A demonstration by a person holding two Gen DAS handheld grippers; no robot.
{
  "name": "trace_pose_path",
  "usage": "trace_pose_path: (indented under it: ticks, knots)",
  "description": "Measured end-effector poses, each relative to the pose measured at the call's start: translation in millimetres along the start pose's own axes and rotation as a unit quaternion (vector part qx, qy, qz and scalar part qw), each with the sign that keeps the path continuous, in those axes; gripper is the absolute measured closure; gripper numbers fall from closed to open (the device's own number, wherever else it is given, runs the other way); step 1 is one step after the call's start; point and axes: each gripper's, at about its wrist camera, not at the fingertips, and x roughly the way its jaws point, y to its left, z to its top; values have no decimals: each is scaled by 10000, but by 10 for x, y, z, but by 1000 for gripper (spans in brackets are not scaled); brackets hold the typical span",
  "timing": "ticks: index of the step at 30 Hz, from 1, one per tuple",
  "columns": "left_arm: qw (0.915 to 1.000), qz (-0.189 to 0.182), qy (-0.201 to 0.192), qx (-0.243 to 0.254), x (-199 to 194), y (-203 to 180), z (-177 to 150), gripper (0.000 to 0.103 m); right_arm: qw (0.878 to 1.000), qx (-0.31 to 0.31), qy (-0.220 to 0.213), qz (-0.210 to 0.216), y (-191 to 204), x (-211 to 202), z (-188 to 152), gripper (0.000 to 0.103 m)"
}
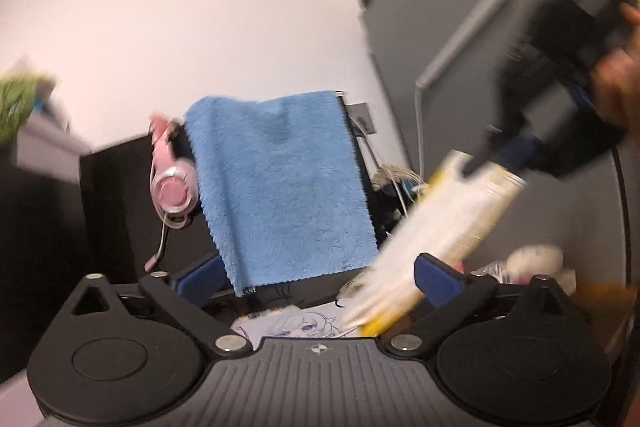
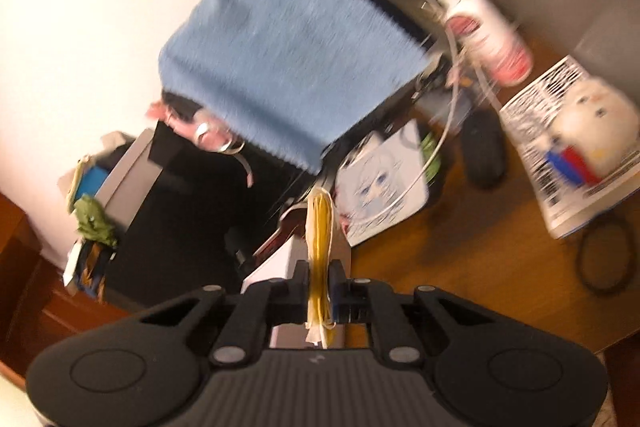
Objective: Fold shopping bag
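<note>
The shopping bag (image 2: 319,259), white and yellow and folded into a narrow bundle, is held up in the air above the wooden desk (image 2: 460,267), not lying on it. In the right wrist view it runs edge-on between the fingers of the right gripper (image 2: 320,291), whose jaws are closed tight on it, with a short tail of plastic showing behind the pads. In the left wrist view the bag (image 1: 436,235) appears as a blurred slanting strip, its upper end pinched by the right gripper (image 1: 480,157), which a hand (image 1: 616,87) holds at the right edge of the picture. Its lower end passes just beside the right finger of the left gripper (image 1: 316,281), whose blue-padded jaws stand wide apart; whether that finger touches the bag cannot be told. Behind the bag a blue towel (image 1: 280,187) hangs over a dark monitor, with a pink headset (image 1: 172,183) at its left side. On the desk lie a card with a drawn face (image 2: 384,183), a white spray bottle (image 2: 484,35) and a paper cup holding a white plush toy (image 2: 592,123).
</note>
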Motion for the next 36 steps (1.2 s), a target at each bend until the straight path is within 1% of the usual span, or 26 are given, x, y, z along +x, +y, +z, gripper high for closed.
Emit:
trace_pose_path:
  ticks: [2,3,6,8,9,12,14,16,17,19,21,24,28,31,32,33,34,35,36]
  knots:
    - [9984,186,-290,-456,-47,51,-43,0,9999,-54,-30,-85,-38,-52,-12,94]
    - [9979,196,-302,-545,-42,62,-43,0,9999,-77,-35,-114,-55,-66,-25,93]
    - [9964,-371,58,-757,34,109,-21,0,9997,-144,-27,-180,-84,-70,-70,93]
    - [9911,-882,238,-972,79,150,-17,0,9996,-165,-24,-220,-92,-53,-99,93]
    - [9883,-1015,269,-1104,102,169,-27,0,9996,-161,-20,-224,-98,-46,-102,93]
    - [9839,-991,399,-1435,119,196,-18,0,9997,-110,-27,-195,-107,-35,-112,93]
    - [9829,-1062,433,-1444,125,183,-15,1,9998,-96,-39,-161,-102,-47,-110,93]
    - [9871,-1000,370,-1193,122,144,-7,3,9999,-88,-56,-124,-97,-66,-103,92]
    - [9904,-1004,251,-917,94,100,0,5,9999,-83,-65,-106,-95,-76,-100,92]
    - [9956,-909,-70,-213,25,-14,24,6,9999,-109,-87,-69,-79,-106,-98,92]
    - [9948,-843,-331,473,-44,-134,55,6,9998,-136,-142,-41,-50,-135,-99,92]
    - [9853,-813,-512,1410,-124,-331,99,6,9997,-162,-206,8,-10,-140,-108,92]
    - [9685,-713,-726,2274,-165,-548,93,8,9996,-109,-182,162,41,-94,-136,92]
    - [9531,-504,-849,2860,-135,-708,43,15,9994,-20,-168,310,84,-48,-174,92]
    - [9477,-401,-877,3043,-113,-757,24,20,9992,5,-165,354,98,-37,-180,92]
    - [9438,-330,-912,3161,-87,-785,16,24,9991,13,-157,392,115,-16,-207,92]
    - [9400,-267,-948,3266,-60,-809,11,30,9990,4,-154,423,134,5,-236,92]
    - [9361,-204,-983,3370,-34,-834,5,34,9989,-12,-153,435,152,27,-267,92]
    - [9323,-130,-1032,3465,-4,-853,-4,35,9989,-28,-155,440,167,51,-298,92]
